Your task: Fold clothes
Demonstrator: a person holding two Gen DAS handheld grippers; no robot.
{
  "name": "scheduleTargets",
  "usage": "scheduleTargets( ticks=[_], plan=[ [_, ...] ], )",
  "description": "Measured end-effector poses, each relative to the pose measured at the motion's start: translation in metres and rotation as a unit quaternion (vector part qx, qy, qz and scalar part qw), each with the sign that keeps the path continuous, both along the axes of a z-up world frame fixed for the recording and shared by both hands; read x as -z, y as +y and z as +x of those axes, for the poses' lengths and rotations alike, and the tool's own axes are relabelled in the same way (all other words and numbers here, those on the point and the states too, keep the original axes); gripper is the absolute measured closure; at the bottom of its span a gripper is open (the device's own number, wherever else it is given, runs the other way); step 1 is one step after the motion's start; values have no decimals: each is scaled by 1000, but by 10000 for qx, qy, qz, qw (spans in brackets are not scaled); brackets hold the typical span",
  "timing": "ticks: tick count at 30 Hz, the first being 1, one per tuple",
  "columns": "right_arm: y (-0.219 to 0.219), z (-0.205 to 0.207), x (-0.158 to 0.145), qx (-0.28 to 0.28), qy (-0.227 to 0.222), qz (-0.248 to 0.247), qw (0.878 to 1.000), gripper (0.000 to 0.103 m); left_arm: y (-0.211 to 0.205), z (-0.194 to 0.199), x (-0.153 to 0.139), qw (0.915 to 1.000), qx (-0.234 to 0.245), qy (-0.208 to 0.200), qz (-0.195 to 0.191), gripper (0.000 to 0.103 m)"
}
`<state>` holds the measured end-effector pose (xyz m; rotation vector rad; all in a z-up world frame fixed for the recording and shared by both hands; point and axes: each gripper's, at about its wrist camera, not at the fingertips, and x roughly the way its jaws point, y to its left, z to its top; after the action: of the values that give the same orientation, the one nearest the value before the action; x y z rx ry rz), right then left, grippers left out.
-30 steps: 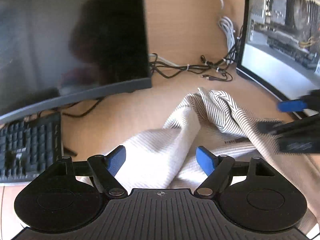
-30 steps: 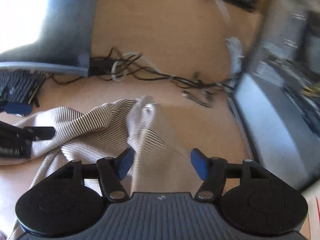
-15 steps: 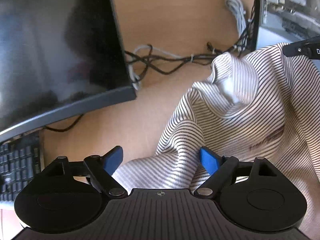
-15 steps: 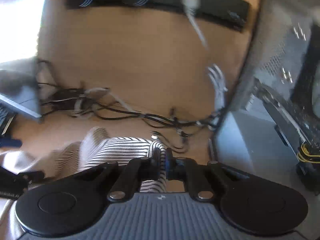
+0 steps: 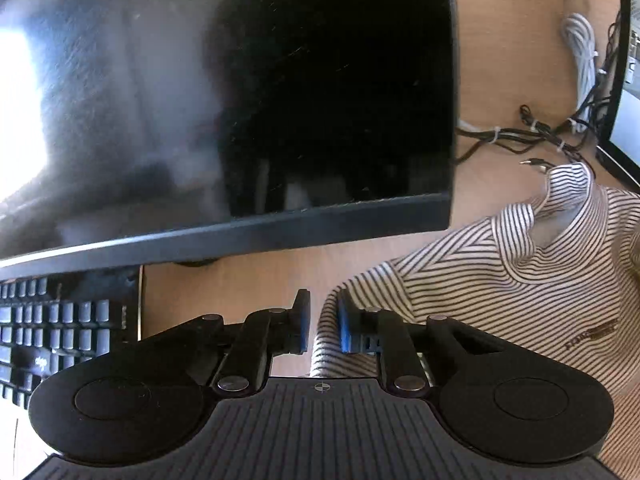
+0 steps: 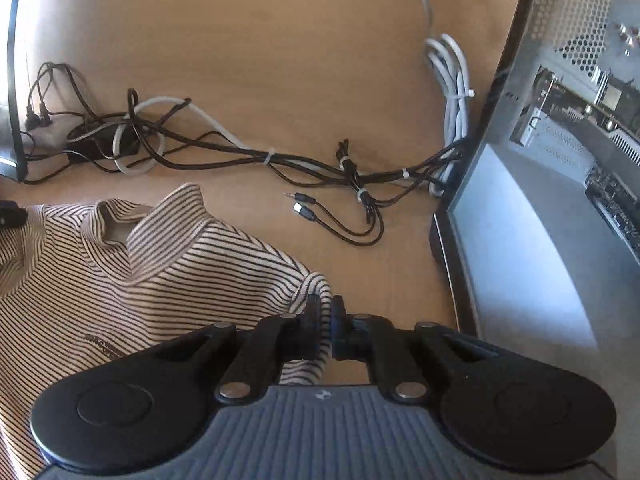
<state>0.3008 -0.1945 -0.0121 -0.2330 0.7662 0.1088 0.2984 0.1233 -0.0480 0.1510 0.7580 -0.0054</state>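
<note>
Light wooden desk (image 6: 280, 40) with tangled black cables (image 6: 248, 156), dark curved monitor (image 5: 240, 100), striped beige high-neck top (image 6: 120, 272) spread sideways, collar toward cables, left gripper (image 5: 323, 322) and right gripper (image 6: 326, 322) each clenched on a shoulder.

Striped shirt (image 6: 168, 264) spread front-up on desk, collar rumpled, both shoulder corners pinched.

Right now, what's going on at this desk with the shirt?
A person is spreading a striped shirt on the wooden desk to fold it. The left hand-held gripper is shut on one shoulder edge and the right hand-held gripper is shut on the other. The shirt lies front up, collar toward the cables, between the monitor and the PC case. No fold is made yet.
</note>
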Motion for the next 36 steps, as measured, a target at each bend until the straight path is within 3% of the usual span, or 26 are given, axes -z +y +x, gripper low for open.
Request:
scheduleTargets(
  ticks=[2, 5, 7, 11, 12, 15, 17, 20, 23, 25, 28, 34, 36],
  plan=[
    [-1, 2, 3, 38, 16, -59, 10000, 97, 5, -5, -4, 9999, -49, -1, -112, 73],
    [-4, -4, -3, 182, -79, -40, 9998, 80, 14, -17, -11, 9993, -66, 41, -355, 52],
    [-7, -13, -10, 204, -163, 48, 9996, 77, 18, -31, -12, 9977, 149, 151, -637, 35],
    [-6, -57, -27, -251, -220, 527, 9981, 70, 25, -60, -14, 9904, 578, 371, -1198, 25],
    [-3, -69, -25, -399, -120, 669, 9969, 69, 27, -68, -15, 9877, 685, 426, -1338, 20],
    [8, -101, -10, -690, 300, 843, 9936, 64, 30, -87, -13, 9802, 942, 602, -1635, 20],
    [17, -115, 11, -627, 668, 690, 9934, 64, 32, -84, 2, 9843, 793, 723, -1398, 22],
    [26, -140, 22, -519, 561, 515, 9957, 61, 49, -83, 14, 9912, 205, 790, -1043, 31],
    [31, -154, 21, -481, 573, 328, 9967, 61, 80, -85, 8, 9944, -354, 609, -786, 27],
    [30, -160, 20, -340, 470, 12, 9983, 57, 102, -87, 2, 9950, -630, 427, -645, 21],
    [25, -172, 16, 102, 179, -545, 9983, 56, 127, -92, -12, 9952, -857, 99, -470, 21],
    [-1, -201, -15, 1161, -528, -1529, 9800, 55, 171, -96, -45, 9905, -1260, -542, -130, 19],
    [-17, -209, -26, 1607, -592, -1558, 9728, 52, 186, -96, -53, 9867, -1479, -654, -193, 12]
  ],
)
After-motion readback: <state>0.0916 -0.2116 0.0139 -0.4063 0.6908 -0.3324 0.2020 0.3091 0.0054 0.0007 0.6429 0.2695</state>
